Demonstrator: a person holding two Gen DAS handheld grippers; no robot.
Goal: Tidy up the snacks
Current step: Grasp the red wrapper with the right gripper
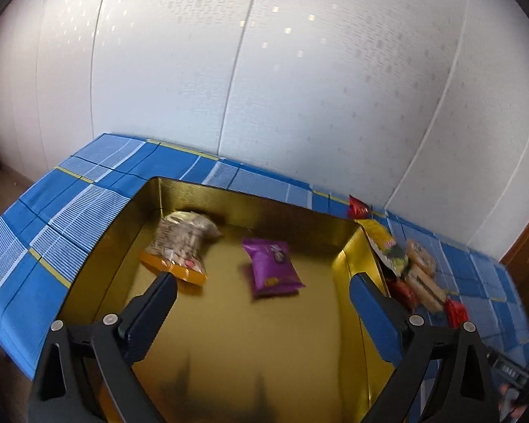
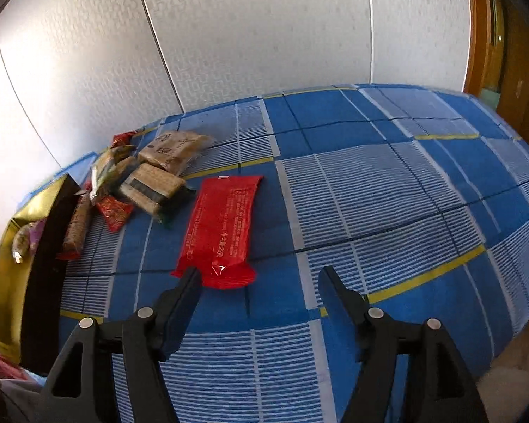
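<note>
Left wrist view: the left gripper (image 1: 262,292) hangs over the gold-lined rectangular tin box (image 1: 345,225), its two black fingers spread wide with nothing between them. Inside the box lie a clear packet of pale snacks with an orange base (image 1: 181,246), toward the far left corner, and a purple foil snack packet (image 1: 271,264), near the middle of the floor. Just beyond the box's right wall, on the blue, white and yellow checked tablecloth (image 1: 70,204), sits a pile of mixed snack packets (image 1: 412,264); a yellow bag in that pile leans against the wall's rim.

Right wrist view: the right gripper (image 2: 259,275) is held above the tablecloth to the right of the box, fingers parted about halfway and empty. The long red foil snack packet (image 2: 222,225) lies flat on the cloth, well right of the box; its near end lies just beside the left fingertip, though contact cannot be judged. The pile of beige, brown and red packets (image 2: 148,179) lies between the red packet and the box's dark outer wall (image 2: 49,246). A white textured wall panel (image 2: 250,35) rises behind the box.
</note>
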